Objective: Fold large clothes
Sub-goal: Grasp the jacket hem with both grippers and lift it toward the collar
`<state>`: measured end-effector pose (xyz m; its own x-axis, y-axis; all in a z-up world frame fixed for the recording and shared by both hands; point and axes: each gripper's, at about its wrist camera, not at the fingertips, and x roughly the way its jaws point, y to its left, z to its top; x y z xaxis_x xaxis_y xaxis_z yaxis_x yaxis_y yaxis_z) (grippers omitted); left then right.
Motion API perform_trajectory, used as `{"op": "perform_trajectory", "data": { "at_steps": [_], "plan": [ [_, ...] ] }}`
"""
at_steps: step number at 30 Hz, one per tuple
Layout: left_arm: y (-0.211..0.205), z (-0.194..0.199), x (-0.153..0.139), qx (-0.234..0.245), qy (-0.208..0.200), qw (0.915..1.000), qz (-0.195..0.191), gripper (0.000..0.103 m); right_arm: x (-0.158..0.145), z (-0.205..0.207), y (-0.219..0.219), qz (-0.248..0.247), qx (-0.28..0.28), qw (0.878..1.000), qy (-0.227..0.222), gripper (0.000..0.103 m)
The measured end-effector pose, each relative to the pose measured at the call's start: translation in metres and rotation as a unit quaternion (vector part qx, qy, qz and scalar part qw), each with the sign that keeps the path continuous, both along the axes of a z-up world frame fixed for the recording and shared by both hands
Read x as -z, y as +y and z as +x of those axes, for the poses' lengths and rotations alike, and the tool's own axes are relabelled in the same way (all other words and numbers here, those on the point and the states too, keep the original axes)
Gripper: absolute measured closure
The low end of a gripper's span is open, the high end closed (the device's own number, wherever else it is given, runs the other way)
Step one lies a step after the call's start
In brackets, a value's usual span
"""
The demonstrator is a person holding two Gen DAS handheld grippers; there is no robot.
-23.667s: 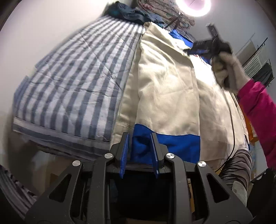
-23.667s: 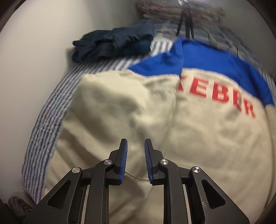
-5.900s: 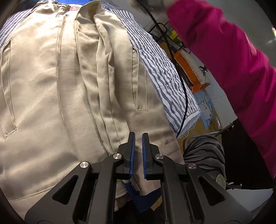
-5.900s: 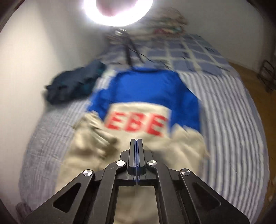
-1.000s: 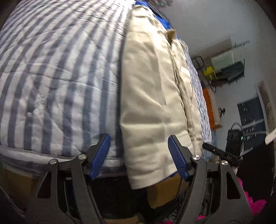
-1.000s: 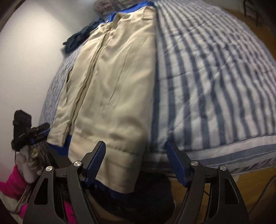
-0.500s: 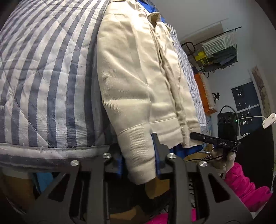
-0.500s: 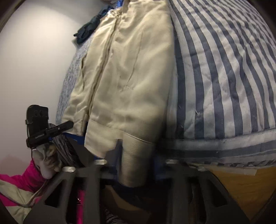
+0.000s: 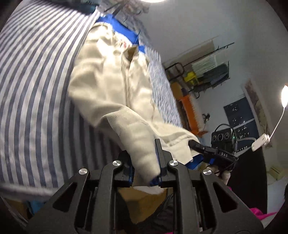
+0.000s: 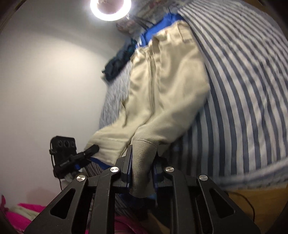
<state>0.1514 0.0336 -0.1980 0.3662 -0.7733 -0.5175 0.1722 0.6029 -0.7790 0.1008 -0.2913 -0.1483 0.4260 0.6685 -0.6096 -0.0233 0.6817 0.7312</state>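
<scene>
My left gripper point(image 9: 144, 162) is clamped on the ribbed hem of the cream jacket point(image 9: 111, 84); its jaws have just been closing, and the fabric bulges between the blue pads. My right gripper point(image 10: 142, 167) pinches the other hem corner in the same way, its jaws likewise just closed in on the cloth. I see each gripper from the other's camera, holding the same lower edge.

The jacket lies lengthwise on the striped bedspread point(image 9: 36, 86), folded narrow, with its blue collar end point(image 9: 124, 32) at the far end of the bed. The gripped hem is lifted off the near edge of the bed, and the fabric slopes from the pads down to the mattress.

Clearance: broad bare stripes lie on the wall-less side of the jacket in the right wrist view point(image 10: 252, 90). On the other side, a narrow strip of bedspread separates the jacket from the white wall point(image 10: 45, 81). A dark garment point(image 10: 118, 63) lies against that wall near the far end. A ring light point(image 10: 110, 9) stands beyond the head of the bed.
</scene>
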Motion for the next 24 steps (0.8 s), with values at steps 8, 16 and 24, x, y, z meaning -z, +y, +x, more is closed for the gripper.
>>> {"op": "perform_trajectory", "data": {
  "at_steps": [8,16,24],
  "plan": [
    [-0.003,0.078,-0.028,-0.028,-0.029,0.9992,-0.006,0.086,-0.034,0.067,-0.008,-0.018,0.037,0.998,-0.04,0.088],
    [-0.002,0.142,0.004,-0.07,0.005,0.9975,0.0,0.086,-0.019,0.143,-0.016,-0.042,0.07,0.997,-0.011,0.088],
    [-0.004,0.18,0.053,-0.092,0.05,0.9943,0.021,0.086,0.03,0.193,-0.019,-0.064,0.08,0.994,0.04,0.088]
  ]
}}
